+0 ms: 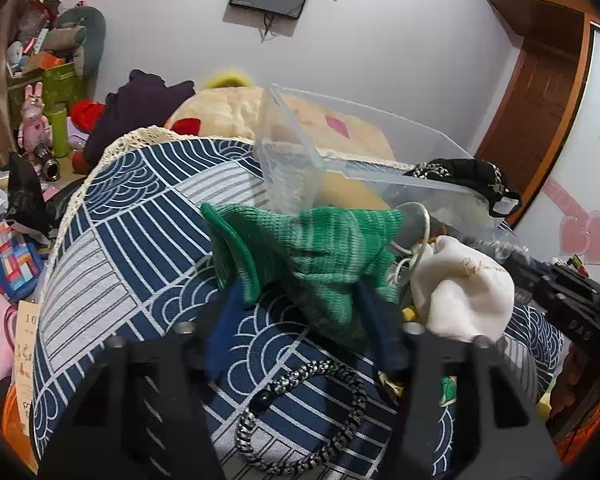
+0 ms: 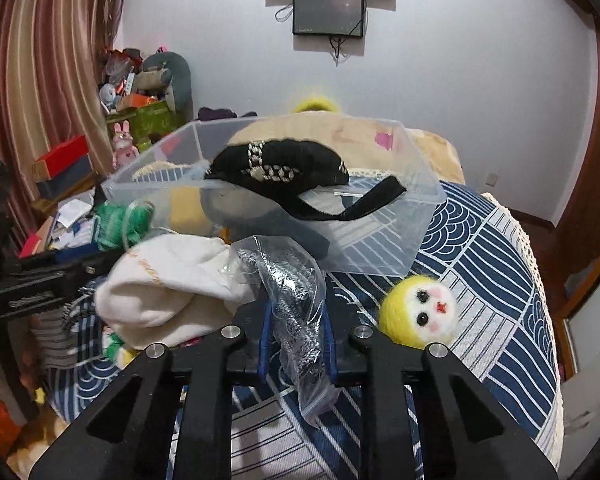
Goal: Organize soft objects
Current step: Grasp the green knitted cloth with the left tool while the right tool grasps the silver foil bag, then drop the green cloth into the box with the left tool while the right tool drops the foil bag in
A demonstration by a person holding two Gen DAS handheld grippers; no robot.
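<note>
My left gripper is shut on a green knitted piece, held above the patterned blue cloth. My right gripper is shut on a clear zip bag with grey knit inside. A clear plastic bin stands ahead with a black hat with a chain lying across it; the bin and hat also show in the left wrist view. A white pouch lies between the grippers, also seen in the left wrist view.
A yellow felt doll head lies right of my right gripper. A black-and-silver braided loop lies under my left gripper. A cream plush cushion sits behind the bin. Cluttered shelves and boxes stand at the left.
</note>
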